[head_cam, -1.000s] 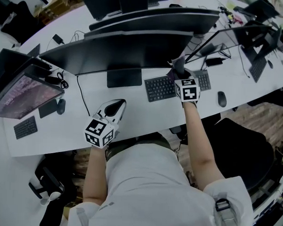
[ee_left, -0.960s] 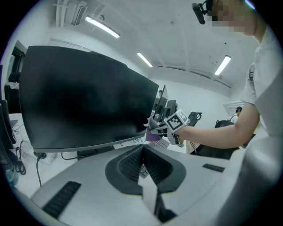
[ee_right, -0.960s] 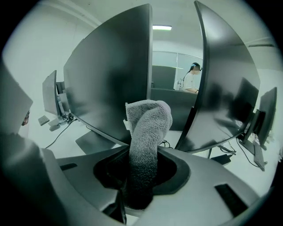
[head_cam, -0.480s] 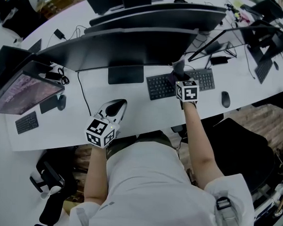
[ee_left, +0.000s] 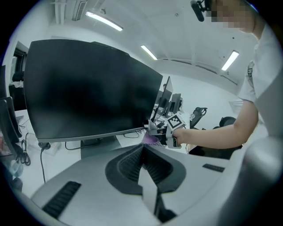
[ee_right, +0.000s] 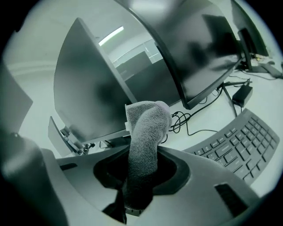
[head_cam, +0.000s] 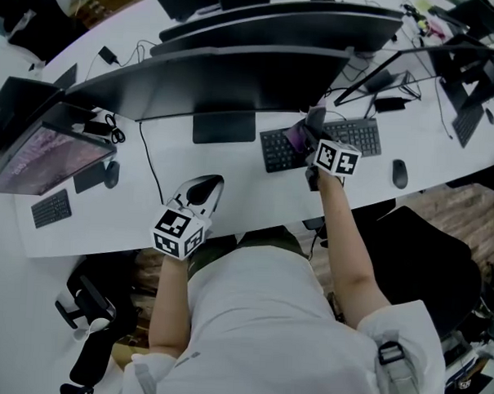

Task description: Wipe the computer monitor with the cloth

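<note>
right gripper [head_cam: 314, 131] fingers pinch the cloth [ee_right: 145, 132] | left gripper [head_cam: 203, 190] fingers closed, empty | press cloth flat on monitor [head_cam: 235, 84], rub gently

Cloth [ee_right: 143, 141]: soft terry with a looped nap, rough and matt, grey with a purple tinge.
Monitor [ee_left: 88, 88]: dark, smooth screen with a semi-gloss face that mirrors ceiling lights in the right gripper view.
Desk [head_cam: 240, 174]: white, smooth, low sheen.
Keyboard [ee_right: 241, 145]: dark matt plastic keys.
Left gripper [ee_left: 142, 150] and right gripper [ee_right: 140, 170]: smooth grey moulded plastic shells with a satin finish. The left one's inner pads [ee_left: 128, 163] are black and ribbed.
Shirt [head_cam: 266, 332]: white cloth, matt.
</note>
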